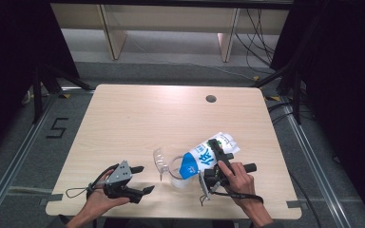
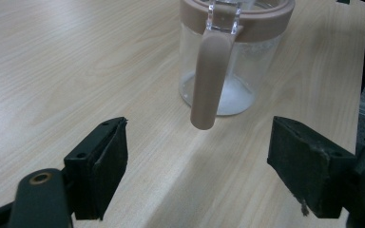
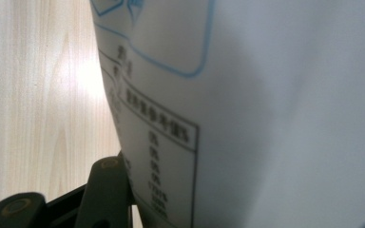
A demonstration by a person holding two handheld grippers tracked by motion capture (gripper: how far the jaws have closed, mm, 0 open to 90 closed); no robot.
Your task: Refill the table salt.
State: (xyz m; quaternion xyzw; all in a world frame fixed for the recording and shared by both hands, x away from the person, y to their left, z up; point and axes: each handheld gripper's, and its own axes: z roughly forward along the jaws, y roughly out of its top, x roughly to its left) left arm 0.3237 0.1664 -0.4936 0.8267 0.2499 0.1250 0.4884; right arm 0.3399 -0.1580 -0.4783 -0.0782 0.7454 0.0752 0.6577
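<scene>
On the wooden worktop (image 1: 171,114), seen from the high view, a clear jar (image 1: 178,172) with a pinkish rim stands near the front edge, and its transparent lid (image 1: 160,160) is open, tilted up at the jar's left side. The right claw (image 1: 217,159) is clamped on a blue and white carton (image 1: 208,156), which is tipped over so that its blue end is at the mouth of the jar. The left claw (image 1: 143,179) rests apart from the jar, to its left, with its jaws spread and nothing between them.

From the left gripper view, the jar (image 2: 233,57) is just ahead of the open left claw (image 2: 197,166), its handle (image 2: 211,80) turned toward the camera. A thin white layer lies at the bottom of the glass, so I judge that some content is already poured, but only a little. A stream is not visible.

From the right gripper view, the carton (image 3: 247,114) with printed text is pressed against one black jaw at the lower left; the second jaw is hidden behind it.

My judgement: the lid is already opened and the pouring is in progress, at an early stage. What is left is probably to fill more, set the carton upright on the worktop, and perhaps close the lid.
</scene>
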